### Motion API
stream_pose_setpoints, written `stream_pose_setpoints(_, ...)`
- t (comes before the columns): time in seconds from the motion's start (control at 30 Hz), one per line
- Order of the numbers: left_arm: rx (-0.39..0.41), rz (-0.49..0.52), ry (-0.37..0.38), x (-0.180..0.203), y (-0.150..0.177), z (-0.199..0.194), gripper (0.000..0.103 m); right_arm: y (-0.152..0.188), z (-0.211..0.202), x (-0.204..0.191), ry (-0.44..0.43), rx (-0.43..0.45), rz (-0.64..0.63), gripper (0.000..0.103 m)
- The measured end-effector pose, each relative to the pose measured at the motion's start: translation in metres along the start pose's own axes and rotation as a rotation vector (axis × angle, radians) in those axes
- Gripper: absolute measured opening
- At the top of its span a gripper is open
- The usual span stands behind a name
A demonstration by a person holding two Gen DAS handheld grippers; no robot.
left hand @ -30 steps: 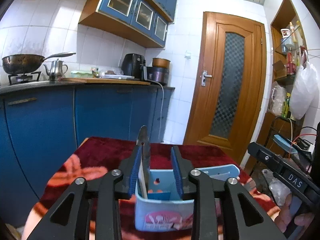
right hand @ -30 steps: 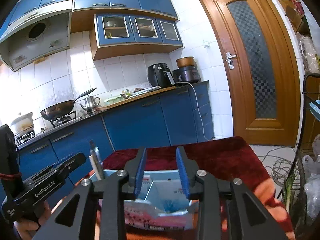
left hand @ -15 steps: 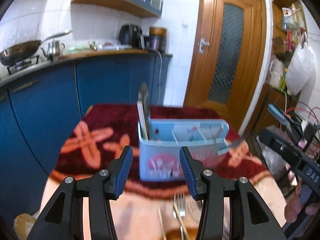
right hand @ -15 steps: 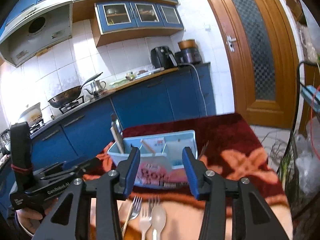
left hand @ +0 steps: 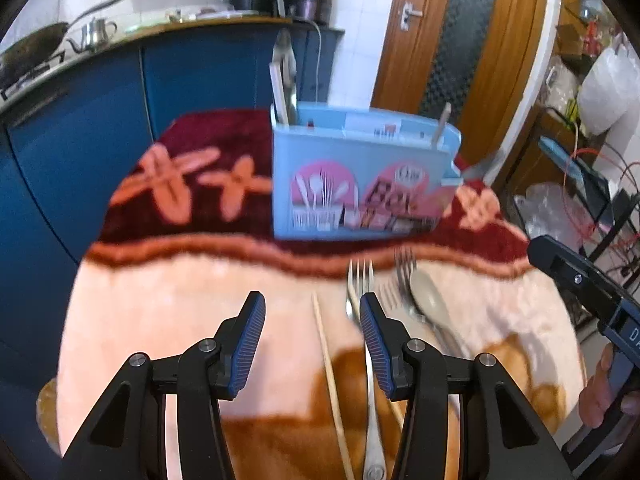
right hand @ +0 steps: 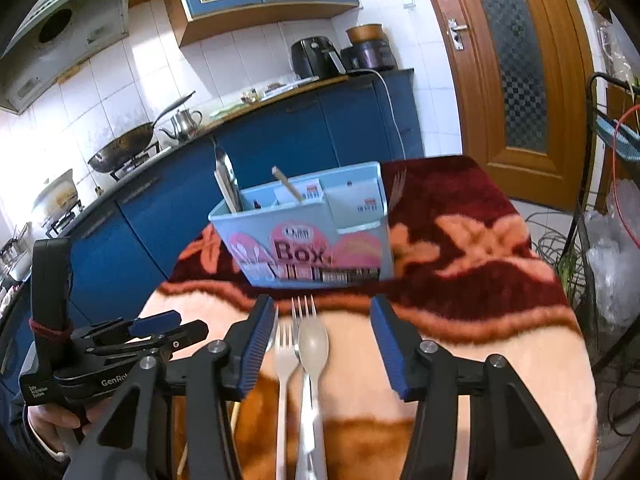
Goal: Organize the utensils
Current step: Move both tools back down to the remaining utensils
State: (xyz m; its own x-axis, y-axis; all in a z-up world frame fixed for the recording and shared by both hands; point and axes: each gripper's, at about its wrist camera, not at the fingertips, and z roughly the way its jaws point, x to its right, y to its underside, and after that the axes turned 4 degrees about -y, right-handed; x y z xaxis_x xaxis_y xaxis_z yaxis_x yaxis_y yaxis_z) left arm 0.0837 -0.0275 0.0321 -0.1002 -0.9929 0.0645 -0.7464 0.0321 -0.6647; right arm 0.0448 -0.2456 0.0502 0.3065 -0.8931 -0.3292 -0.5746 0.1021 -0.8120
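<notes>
Where the plush blanket (right hand: 500,344) drapes over the surface, maroon at the far end and peach and tan nearer the cameras, a light blue utensil box (right hand: 312,232) stands upright on the maroon part, with blue kitchen cabinets (right hand: 304,132), a wok (right hand: 120,152) on the stove and a wooden door (right hand: 516,72) behind it. One knife-like utensil (left hand: 285,80) stands in its left compartment and a wooden stick (right hand: 288,188) leans in a middle one. Nearer, two forks (right hand: 285,360), a spoon (right hand: 314,350) and a chopstick (left hand: 330,376) lie flat on the peach part. Left hand-held gripper (left hand: 312,344) tilts down over the chopstick, spread with nothing pinched. Right hand-held gripper (right hand: 324,340) hovers above the fork and spoon, its jaws opening, nothing pressed between them.
</notes>
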Motion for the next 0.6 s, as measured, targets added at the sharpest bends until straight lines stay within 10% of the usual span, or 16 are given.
stream_pose_setpoints(0.6, -0.176, 0.119, -0.055, 0.013, 0.041, 0.026, 0.055, 0.028, 0.006, 0.020, -0.004, -0.074, 0.078, 0.054)
